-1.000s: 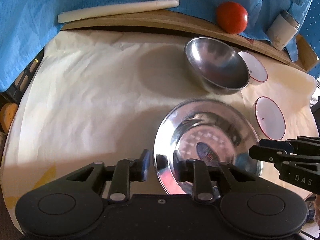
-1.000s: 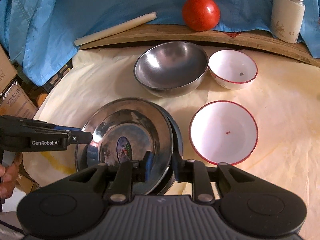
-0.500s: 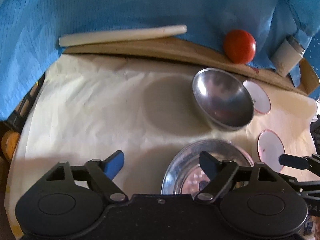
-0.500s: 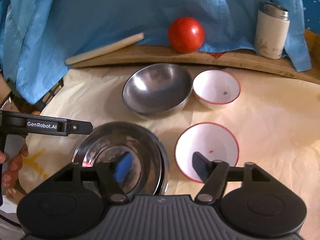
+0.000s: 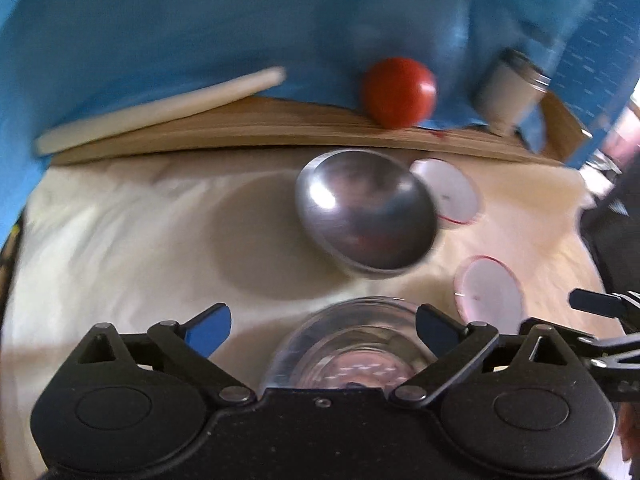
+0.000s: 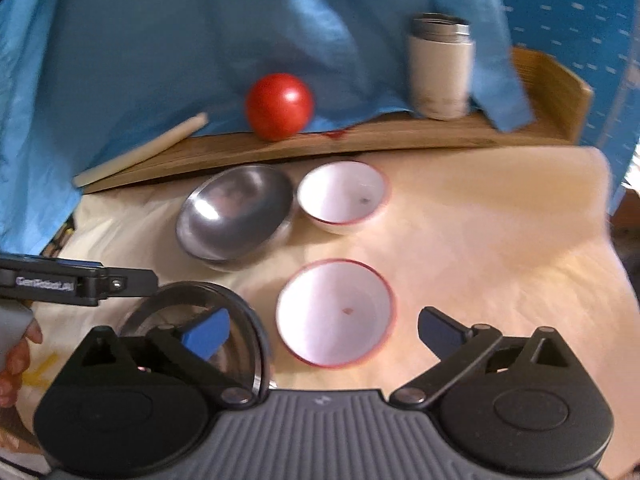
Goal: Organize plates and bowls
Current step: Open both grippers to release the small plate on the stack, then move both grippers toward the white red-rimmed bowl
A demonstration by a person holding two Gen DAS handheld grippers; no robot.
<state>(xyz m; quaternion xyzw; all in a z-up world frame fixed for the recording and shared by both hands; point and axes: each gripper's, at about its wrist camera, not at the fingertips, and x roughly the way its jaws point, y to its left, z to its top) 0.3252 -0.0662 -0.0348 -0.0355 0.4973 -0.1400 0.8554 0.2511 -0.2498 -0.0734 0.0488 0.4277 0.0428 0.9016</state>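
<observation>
Stacked steel plates (image 5: 352, 348) lie on the table at the near edge, just under my open left gripper (image 5: 322, 326); they also show in the right wrist view (image 6: 208, 320). A steel bowl (image 5: 364, 226) (image 6: 236, 216) sits behind them. Two white red-rimmed bowls stand to its right: the far one (image 6: 343, 196) (image 5: 448, 196) and the near one (image 6: 335, 312) (image 5: 490, 294). My right gripper (image 6: 324, 330) is open and empty, above the near white bowl. The left gripper's side (image 6: 80, 282) shows at the left of the right wrist view.
A wooden board (image 6: 360, 140) runs along the back with a red tomato (image 6: 279, 106), a white canister (image 6: 440, 68) and a pale stick (image 6: 140, 152) on it. Blue cloth (image 6: 160, 40) hangs behind. Cream paper (image 6: 500, 240) covers the table.
Both grippers have opened and let go of the steel plates, which now rest on the table. Both have pulled back and up. The right gripper has shifted right, over the near white bowl.
</observation>
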